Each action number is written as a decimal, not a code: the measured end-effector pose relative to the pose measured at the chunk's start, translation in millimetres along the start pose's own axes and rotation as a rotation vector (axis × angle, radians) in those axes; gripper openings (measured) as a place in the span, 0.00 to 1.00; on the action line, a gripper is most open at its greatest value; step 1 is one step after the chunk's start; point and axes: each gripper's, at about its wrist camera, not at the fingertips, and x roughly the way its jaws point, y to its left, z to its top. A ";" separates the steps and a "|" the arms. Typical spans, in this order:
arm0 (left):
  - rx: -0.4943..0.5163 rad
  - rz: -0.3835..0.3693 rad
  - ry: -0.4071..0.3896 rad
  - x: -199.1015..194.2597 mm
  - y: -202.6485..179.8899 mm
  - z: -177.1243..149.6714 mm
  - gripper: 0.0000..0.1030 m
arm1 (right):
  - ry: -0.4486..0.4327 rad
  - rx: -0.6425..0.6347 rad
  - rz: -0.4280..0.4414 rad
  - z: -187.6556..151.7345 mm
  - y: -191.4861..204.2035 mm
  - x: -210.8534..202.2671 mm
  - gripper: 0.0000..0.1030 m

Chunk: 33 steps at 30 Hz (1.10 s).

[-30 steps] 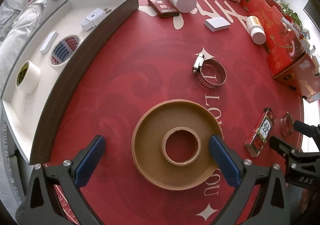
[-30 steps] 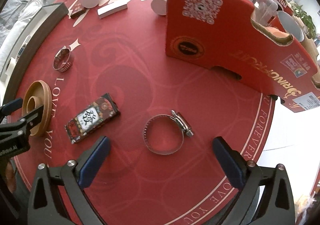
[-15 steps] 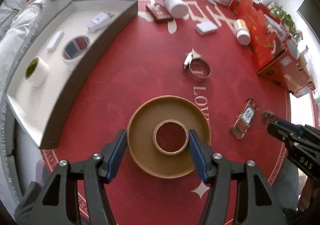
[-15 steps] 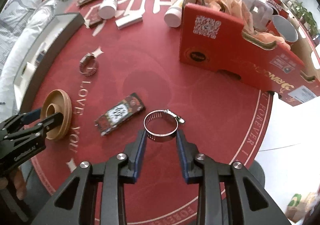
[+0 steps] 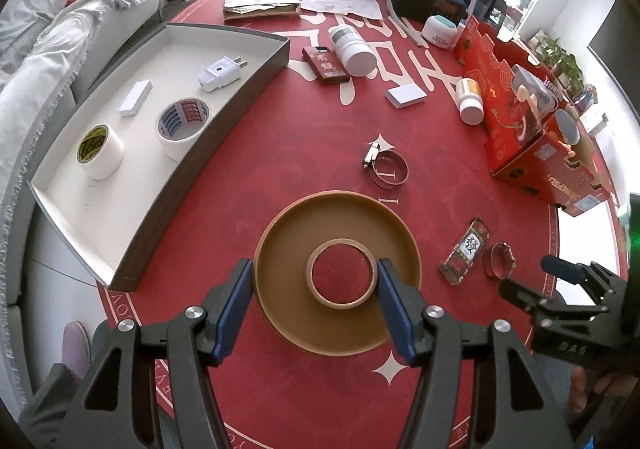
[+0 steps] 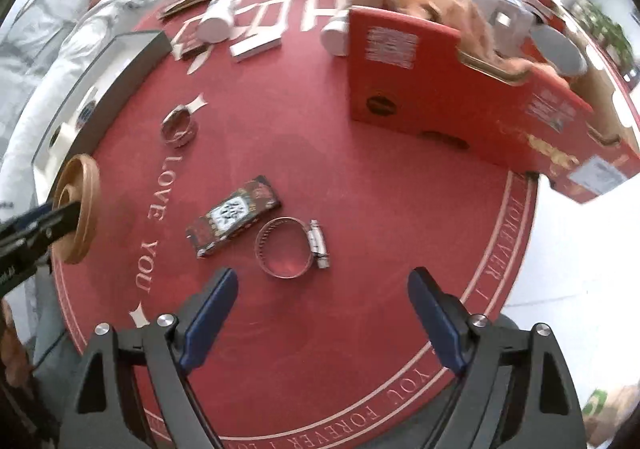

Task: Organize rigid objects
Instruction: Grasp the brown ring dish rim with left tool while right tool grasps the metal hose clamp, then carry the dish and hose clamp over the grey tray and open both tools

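Jaws: left gripper [image 5: 316, 303] clamps brown spool [image 5: 338, 273]; right gripper [image 6: 322, 323] wide, above hose clamp [image 6: 290, 247].

Gold lettering "LOVE YOU" and "FOREVER" runs on the red tablecloth [image 6: 360, 177]; "發" marks the small packet [image 6: 234, 214] mid-frame.

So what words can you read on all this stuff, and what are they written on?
"LOVE YOU": on the red tablecloth.
"FOREVER": in the ring around the red tablecloth's edge.
"發": on the small patterned packet.
"DAS", seen upside down: on the right gripper.
Red box: its labels and lettering are too small or blurred to read.
Big white characters at the far side of the cloth: partly covered, not readable.
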 end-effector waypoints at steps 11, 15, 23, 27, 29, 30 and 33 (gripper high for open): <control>-0.032 0.018 -0.062 -28.2 7.8 5.7 0.63 | 0.030 -0.041 -0.063 8.4 19.2 21.2 0.42; -0.044 0.014 -0.122 -52.9 4.6 17.4 0.63 | -0.045 0.007 -0.004 9.1 17.6 -10.6 0.42; -0.061 0.022 -0.243 -118.9 3.5 51.8 0.63 | -0.245 -0.003 0.157 47.1 56.9 -87.1 0.42; -0.074 0.053 -0.296 -144.7 10.8 66.5 0.63 | -0.316 -0.037 0.236 68.2 84.1 -120.6 0.42; -0.090 0.069 -0.324 -155.9 19.6 74.8 0.63 | -0.348 -0.059 0.263 75.8 97.5 -138.6 0.42; -0.100 0.074 -0.333 -160.1 23.5 77.0 0.63 | -0.363 -0.073 0.276 83.3 106.3 -145.1 0.42; -0.129 0.094 -0.360 -173.2 39.6 86.8 0.63 | -0.383 -0.094 0.308 98.2 122.9 -159.3 0.42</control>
